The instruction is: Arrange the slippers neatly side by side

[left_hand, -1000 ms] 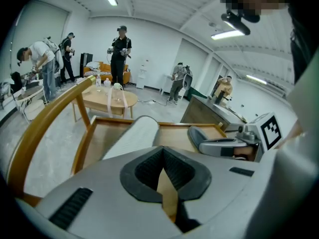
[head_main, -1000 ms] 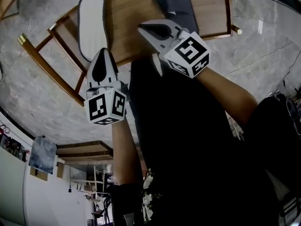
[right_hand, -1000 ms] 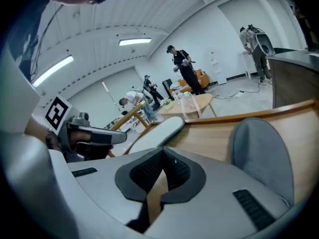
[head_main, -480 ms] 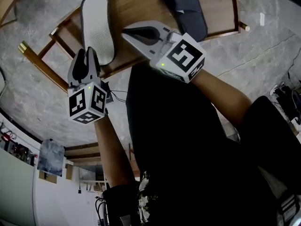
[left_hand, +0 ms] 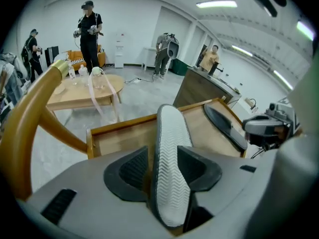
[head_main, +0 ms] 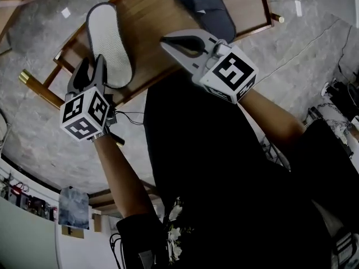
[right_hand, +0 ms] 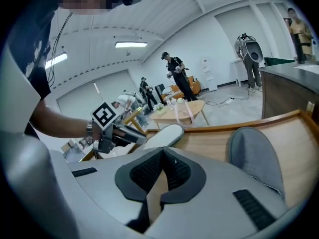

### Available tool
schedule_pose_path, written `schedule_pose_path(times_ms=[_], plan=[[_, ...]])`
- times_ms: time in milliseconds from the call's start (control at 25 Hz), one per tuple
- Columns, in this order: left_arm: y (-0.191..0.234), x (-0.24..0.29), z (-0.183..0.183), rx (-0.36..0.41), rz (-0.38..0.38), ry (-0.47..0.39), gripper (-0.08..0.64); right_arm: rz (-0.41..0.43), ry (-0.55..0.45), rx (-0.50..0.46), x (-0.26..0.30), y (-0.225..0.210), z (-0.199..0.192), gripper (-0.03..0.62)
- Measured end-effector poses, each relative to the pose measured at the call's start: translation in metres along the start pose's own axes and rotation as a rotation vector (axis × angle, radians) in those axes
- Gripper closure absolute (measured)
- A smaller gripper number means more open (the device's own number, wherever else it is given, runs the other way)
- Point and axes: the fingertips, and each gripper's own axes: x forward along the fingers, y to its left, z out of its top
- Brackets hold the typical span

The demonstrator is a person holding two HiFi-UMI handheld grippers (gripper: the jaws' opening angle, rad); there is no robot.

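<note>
At the left edge of the table, our left tool was opening around the sole-up slipper, seemingly releasing it; our right tool was closed, empty.

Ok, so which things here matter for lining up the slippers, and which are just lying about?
Job: sole-up slipper, inside the left gripper, jaws opening; grey slipper; shut right gripper; wooden table.
Lying about: oval table, people behind.

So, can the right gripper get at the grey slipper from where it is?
Probably yes: the grey slipper lies on the table just ahead of the right gripper, with nothing between them. Its jaws are shut, so they must open first.
</note>
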Motion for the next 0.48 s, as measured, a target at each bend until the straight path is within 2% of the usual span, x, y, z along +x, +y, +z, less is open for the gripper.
schedule_pose_path(times_ms=[120, 280, 480], plan=[[0.003, 0.01, 0.005, -0.045, -0.022, 0.002, 0.36, -0.034, 0.031, 0.008, -0.022, 0.001, -0.003, 0.595], [-0.004, 0.02, 0.008, -0.112, -0.093, 0.002, 0.36, -0.061, 0.075, 0.01, -0.04, 0.003, -0.008, 0.595], [-0.015, 0.029, -0.002, -0.04, -0.134, 0.056, 0.384, -0.076, 0.059, 0.036, -0.045, 0.001, 0.006, 0.595]])
